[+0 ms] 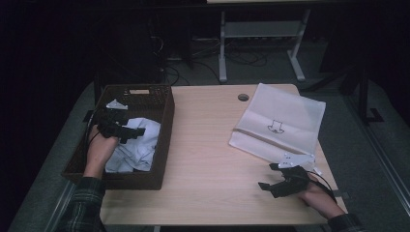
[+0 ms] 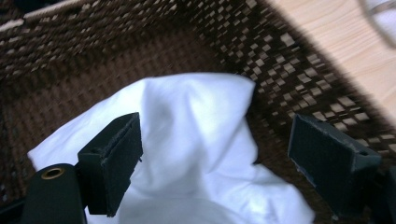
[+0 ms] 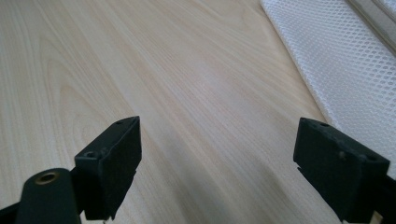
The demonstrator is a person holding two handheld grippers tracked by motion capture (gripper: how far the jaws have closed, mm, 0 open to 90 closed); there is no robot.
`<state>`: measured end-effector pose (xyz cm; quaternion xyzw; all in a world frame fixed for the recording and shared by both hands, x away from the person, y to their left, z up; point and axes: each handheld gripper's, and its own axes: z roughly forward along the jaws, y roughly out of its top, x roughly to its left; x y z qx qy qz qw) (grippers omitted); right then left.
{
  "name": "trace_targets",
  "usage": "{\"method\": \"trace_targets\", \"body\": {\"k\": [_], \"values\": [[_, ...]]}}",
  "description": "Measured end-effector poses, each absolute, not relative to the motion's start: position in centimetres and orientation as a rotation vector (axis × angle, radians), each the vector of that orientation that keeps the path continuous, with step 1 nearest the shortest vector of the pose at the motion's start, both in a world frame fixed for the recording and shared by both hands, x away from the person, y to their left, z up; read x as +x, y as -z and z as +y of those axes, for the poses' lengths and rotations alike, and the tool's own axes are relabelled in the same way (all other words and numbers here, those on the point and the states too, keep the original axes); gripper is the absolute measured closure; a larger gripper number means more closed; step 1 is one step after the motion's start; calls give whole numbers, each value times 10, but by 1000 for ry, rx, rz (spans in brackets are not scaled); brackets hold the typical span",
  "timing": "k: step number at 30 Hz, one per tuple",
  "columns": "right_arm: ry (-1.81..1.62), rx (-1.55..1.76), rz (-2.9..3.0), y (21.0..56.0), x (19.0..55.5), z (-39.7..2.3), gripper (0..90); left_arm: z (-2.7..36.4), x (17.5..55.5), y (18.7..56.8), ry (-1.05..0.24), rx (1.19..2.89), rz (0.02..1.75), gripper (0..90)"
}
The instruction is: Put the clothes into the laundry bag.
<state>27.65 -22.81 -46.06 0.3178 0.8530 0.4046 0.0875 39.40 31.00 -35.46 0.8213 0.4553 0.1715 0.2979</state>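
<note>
L gripper (image 1: pixel 138 131) hangs inside the woven basket (image 1: pixel 167 113), jaws spread wide w/ nothing gripped — the crumpled white cloth (image 2: pixel 196 140) lies just below and between them. R gripper (image 1: pixel 268 176) sits low over the wooden table (image 1: pixel 203 145), jaws apart and empty — white mesh bag (image 3: pixel 336 65) just to its right.

White mesh bag (image 1: pixel 280 123) with a small black print lying flat just beyond the right claw (image 1: pixel 268 176), pale wooden table (image 1: pixel 203 145) under that claw, round cable hole (image 1: pixel 243 97) well ahead of it, metal desk frame (image 1: pixel 222 48) and loose cables (image 1: pixel 241 59) on the floor farther off
</note>
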Motion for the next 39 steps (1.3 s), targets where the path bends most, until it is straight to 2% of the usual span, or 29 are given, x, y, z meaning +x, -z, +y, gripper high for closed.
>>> {"method": "trace_targets", "body": {"k": [23, 26, 31, 39], "values": [[-1192, 941, 2545, 461, 276, -228, 145, 320, 420, 403, -382, 2350, 1334, 170], [-1189, 938, 2547, 462, 276, -228, 145, 319, 420, 409, -383, 2384, 1354, 144], [-1188, 938, 2547, 462, 276, -228, 145, 321, 423, 421, -329, 2388, 1439, 147], [-1186, 941, 2546, 462, 277, -229, 145, 325, 420, 429, -316, 2339, 1510, 111]]}}
